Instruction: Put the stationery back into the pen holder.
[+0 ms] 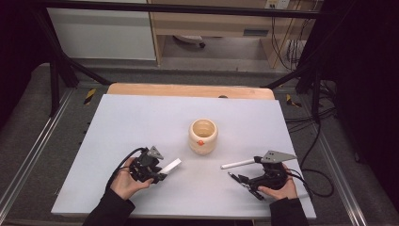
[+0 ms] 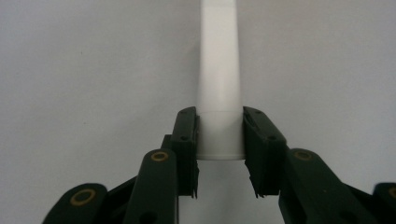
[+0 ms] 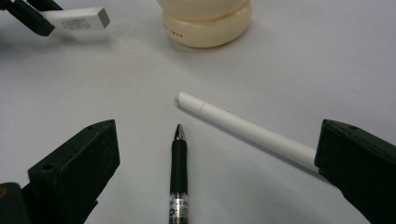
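1. Your left gripper (image 2: 219, 154) is clenched on the end of a white eraser bar (image 2: 218, 70), held off the table (image 1: 141, 117) near its front edge, presumably to carry it to the cream pot (image 1: 203, 135) at mid-table.
2. Your right gripper (image 3: 217, 163) stands released, jaws wide; the black pen (image 3: 179, 163) lies between them, the white pen (image 3: 243, 128) beside, toward the front-right corner.

White tabletop (image 1: 141, 117) with writing things and a cup

A cream cup (image 1: 203, 136) is stood upright near the middle of the tabletop. A white pen (image 3: 243, 128) and a black pen (image 3: 179, 161) are laid flat, near each other but apart, toward the right front. A wooden strip (image 1: 188, 90) is seen along the far edge.
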`<state>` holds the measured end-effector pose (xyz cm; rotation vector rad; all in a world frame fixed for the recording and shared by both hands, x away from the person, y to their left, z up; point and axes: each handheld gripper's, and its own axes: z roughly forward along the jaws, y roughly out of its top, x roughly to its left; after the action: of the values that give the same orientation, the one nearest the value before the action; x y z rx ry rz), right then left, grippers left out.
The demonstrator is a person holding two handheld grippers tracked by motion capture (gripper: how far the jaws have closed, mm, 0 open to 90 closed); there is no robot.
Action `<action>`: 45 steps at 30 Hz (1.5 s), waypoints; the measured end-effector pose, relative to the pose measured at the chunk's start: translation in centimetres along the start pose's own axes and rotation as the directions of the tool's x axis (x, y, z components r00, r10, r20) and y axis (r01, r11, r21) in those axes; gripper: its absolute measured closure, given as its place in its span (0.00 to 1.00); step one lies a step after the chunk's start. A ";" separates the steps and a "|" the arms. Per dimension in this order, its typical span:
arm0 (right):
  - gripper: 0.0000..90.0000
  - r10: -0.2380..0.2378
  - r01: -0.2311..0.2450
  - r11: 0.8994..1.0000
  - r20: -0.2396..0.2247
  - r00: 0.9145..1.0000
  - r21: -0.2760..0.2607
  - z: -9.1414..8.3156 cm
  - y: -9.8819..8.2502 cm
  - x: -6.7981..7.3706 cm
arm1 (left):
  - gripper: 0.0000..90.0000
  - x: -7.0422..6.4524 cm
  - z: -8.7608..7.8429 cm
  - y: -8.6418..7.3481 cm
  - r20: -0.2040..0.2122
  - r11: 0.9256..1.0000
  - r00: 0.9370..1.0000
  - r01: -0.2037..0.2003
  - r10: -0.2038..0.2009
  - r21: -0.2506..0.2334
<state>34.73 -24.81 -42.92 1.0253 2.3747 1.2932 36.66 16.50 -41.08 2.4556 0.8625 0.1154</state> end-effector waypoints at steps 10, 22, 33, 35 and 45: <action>0.02 -0.142 0.142 0.990 0.006 0.990 0.011 1.0 1.5 2.4 | 0.75 -0.9 -1.1 0.6 0.025 0.999 0.999 -0.045 0.046 -0.017; 0.04 -0.331 0.329 0.944 0.058 0.942 0.030 2.2 3.1 5.1 | 0.75 -2.2 -1.0 2.1 0.037 0.996 0.995 -0.092 0.093 -0.019; 0.04 -0.497 0.495 0.868 0.092 0.863 0.047 2.9 4.2 6.8 | 0.75 -3.3 -1.0 3.6 0.040 0.991 0.991 -0.130 0.130 -0.020; 0.05 -0.531 0.529 0.847 0.096 0.842 0.050 3.0 4.4 7.2 | 0.75 -3.5 -1.1 3.9 0.040 0.991 0.990 -0.132 0.132 -0.024; 0.05 -0.665 0.665 0.745 0.113 0.738 0.044 3.8 5.0 8.7 | 0.75 -4.3 -1.1 5.4 0.051 0.989 0.988 -0.143 0.145 -0.038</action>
<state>32.72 -14.64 -40.12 0.1682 2.3030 0.9112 35.98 10.90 -36.98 2.4755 0.6543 0.1152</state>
